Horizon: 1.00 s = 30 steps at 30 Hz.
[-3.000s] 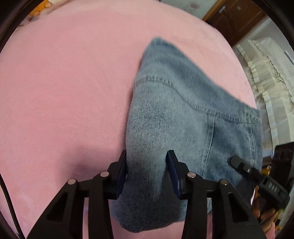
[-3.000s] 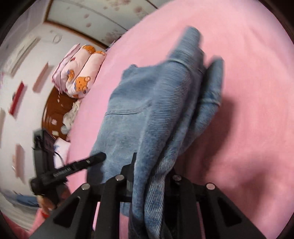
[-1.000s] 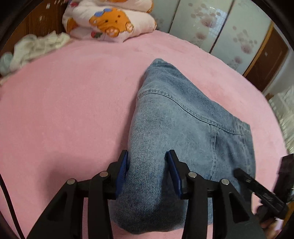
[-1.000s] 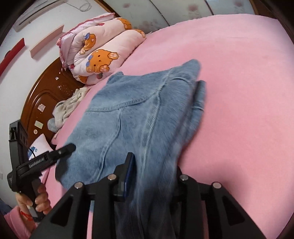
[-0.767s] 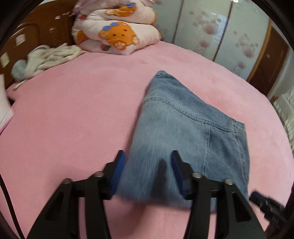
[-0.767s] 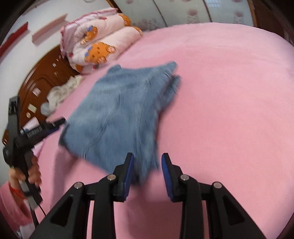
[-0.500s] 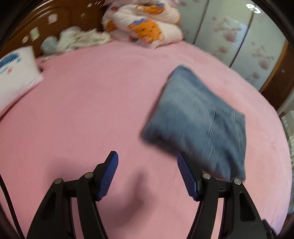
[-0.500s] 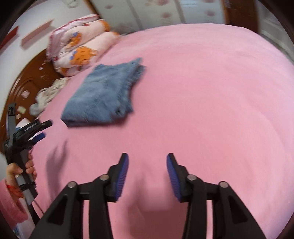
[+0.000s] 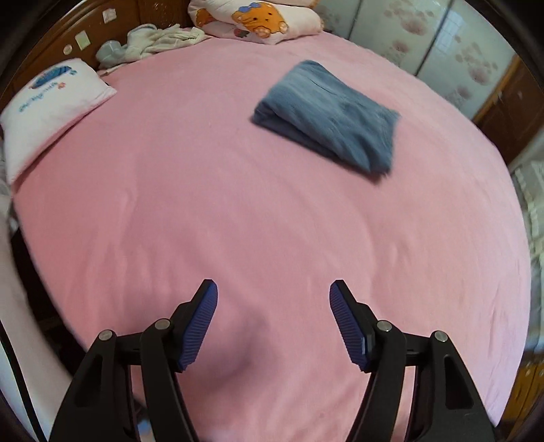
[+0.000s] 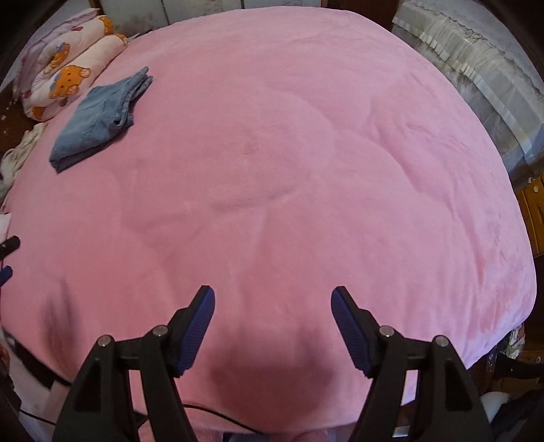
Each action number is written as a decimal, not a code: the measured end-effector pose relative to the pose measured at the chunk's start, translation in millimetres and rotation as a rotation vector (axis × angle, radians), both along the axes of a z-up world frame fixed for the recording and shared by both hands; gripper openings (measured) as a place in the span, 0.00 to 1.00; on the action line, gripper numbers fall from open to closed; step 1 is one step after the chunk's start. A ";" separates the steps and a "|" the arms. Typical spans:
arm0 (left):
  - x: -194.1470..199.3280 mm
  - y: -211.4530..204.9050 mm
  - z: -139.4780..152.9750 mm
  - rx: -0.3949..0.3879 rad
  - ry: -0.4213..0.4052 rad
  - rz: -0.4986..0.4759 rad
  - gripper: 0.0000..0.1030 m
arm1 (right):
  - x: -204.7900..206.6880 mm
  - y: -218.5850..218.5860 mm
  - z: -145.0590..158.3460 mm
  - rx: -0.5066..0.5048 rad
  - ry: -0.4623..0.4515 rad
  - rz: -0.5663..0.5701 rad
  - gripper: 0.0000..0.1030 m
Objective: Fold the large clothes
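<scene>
The folded blue jeans (image 9: 331, 114) lie in a compact bundle on the pink bed cover (image 9: 238, 210), far ahead and to the right in the left wrist view. In the right wrist view the jeans (image 10: 98, 115) lie at the far left of the bed cover (image 10: 306, 170). My left gripper (image 9: 273, 295) is open and empty, held above the near part of the bed. My right gripper (image 10: 273, 301) is open and empty too, far from the jeans. The left gripper's tips (image 10: 6, 255) show at the left edge of the right wrist view.
A white pillow (image 9: 47, 102) lies at the bed's left edge. A rolled bear-print quilt (image 9: 258, 17) and crumpled pale clothes (image 9: 149, 39) sit by the wooden headboard. White frilled fabric (image 10: 476, 51) is off the bed's right side. Floral sliding doors (image 9: 425, 37) stand behind.
Both grippers have let go of the jeans, opened wide and drawn back from them. The folded jeans now lie free on the bed, far from both.
</scene>
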<state>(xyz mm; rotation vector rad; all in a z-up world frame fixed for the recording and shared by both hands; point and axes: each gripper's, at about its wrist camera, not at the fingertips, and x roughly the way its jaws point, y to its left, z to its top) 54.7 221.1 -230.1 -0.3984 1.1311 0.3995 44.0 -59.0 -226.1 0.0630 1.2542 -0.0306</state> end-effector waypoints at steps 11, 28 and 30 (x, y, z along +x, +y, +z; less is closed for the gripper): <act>-89.3 -155.7 86.8 0.025 -0.041 -0.113 0.69 | -55.5 -122.9 73.4 -0.047 -0.069 -0.014 0.75; -135.5 -306.6 192.1 0.220 -0.155 -0.492 0.79 | -107.5 -166.0 162.2 0.165 -0.120 0.028 0.76; -141.6 -313.6 198.6 0.236 -0.171 -0.515 0.80 | -112.5 -163.1 167.7 0.146 -0.130 0.033 0.76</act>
